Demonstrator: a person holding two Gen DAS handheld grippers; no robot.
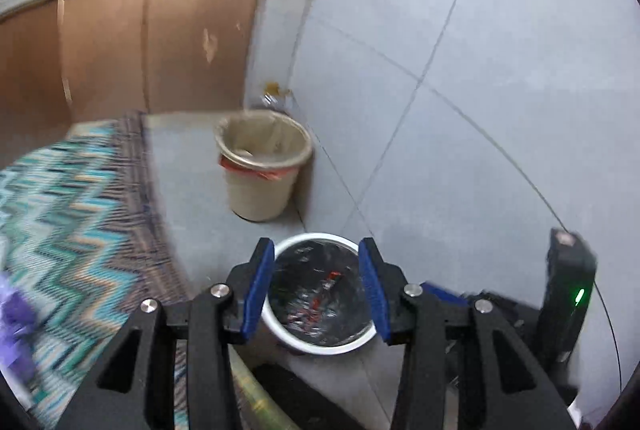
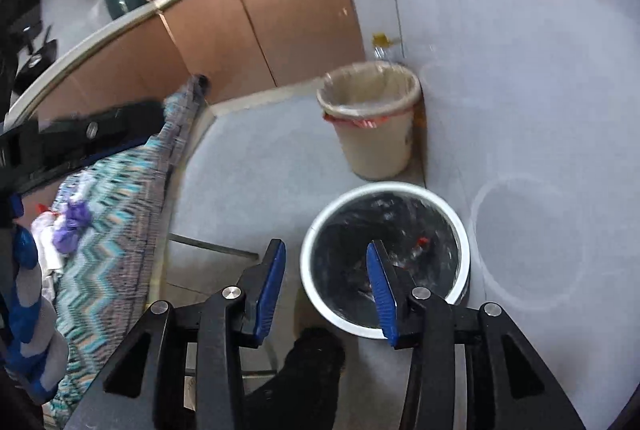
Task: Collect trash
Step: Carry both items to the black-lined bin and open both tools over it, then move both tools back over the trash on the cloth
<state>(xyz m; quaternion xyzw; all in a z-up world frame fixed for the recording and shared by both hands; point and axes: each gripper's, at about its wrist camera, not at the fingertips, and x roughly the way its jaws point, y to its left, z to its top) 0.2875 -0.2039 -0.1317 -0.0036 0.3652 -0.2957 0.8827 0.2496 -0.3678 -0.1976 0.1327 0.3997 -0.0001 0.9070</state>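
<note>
Where the zigzag rug (image 1: 76, 214) covers the floor at far left, purple and white scraps (image 2: 68, 226) lie on it, blurred, beside a gloved hand (image 2: 28, 310) at the edge of the right wrist view. Right of the rug stands a beige bin (image 1: 262, 166) with a clear liner and an orange band, close to the tiled wall (image 1: 460, 50). Nearer sits a white bin (image 1: 320, 294) with a black liner holding red and white trash (image 1: 324, 290). Above it, the left gripper (image 1: 318, 290) hangs with jaws spread and nothing between the pads. Just right, the right gripper (image 2: 328, 290) is likewise spread and empty, its right finger over the white bin's mouth, its left finger over bare floor (image 2: 240, 170).
</note>
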